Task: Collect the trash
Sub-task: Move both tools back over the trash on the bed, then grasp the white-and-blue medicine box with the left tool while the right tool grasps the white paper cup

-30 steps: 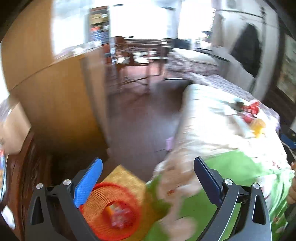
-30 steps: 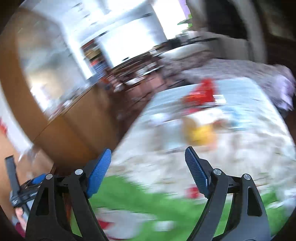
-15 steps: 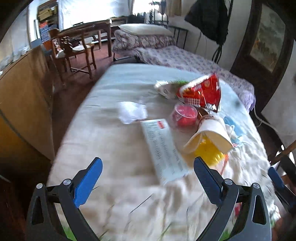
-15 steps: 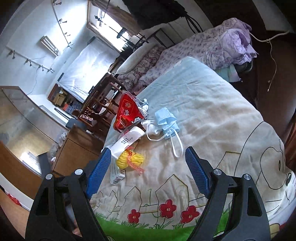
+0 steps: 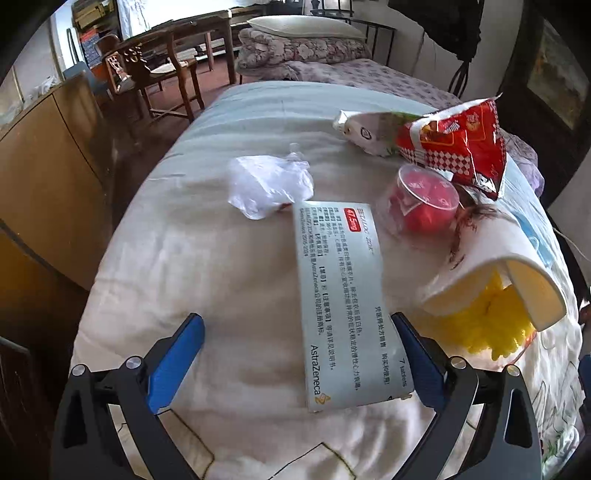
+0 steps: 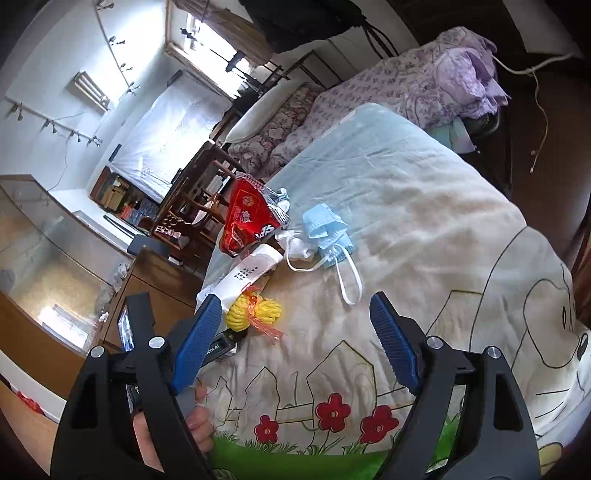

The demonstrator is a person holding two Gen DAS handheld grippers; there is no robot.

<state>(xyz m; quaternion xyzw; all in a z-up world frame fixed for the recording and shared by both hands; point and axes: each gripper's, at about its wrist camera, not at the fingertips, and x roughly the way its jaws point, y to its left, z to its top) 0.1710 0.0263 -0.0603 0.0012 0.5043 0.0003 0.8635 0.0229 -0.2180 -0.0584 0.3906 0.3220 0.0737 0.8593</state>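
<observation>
Closer now, medicine box [image 5: 343,306] between released left fingers [image 5: 177,358] — right fingers [image 6: 393,345] equally wide.

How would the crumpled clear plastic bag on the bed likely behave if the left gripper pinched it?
The clear plastic bag looks thin and crumpled, so probably floppy and very light. Its glossy film may slip between the pads.

A lived-in home bedroom is indicated: a quilted bed [image 5: 221,240], a second bed with pillow [image 5: 306,27] at 12 o'clock, wooden chair [image 5: 147,70] at 11 o'clock.
</observation>
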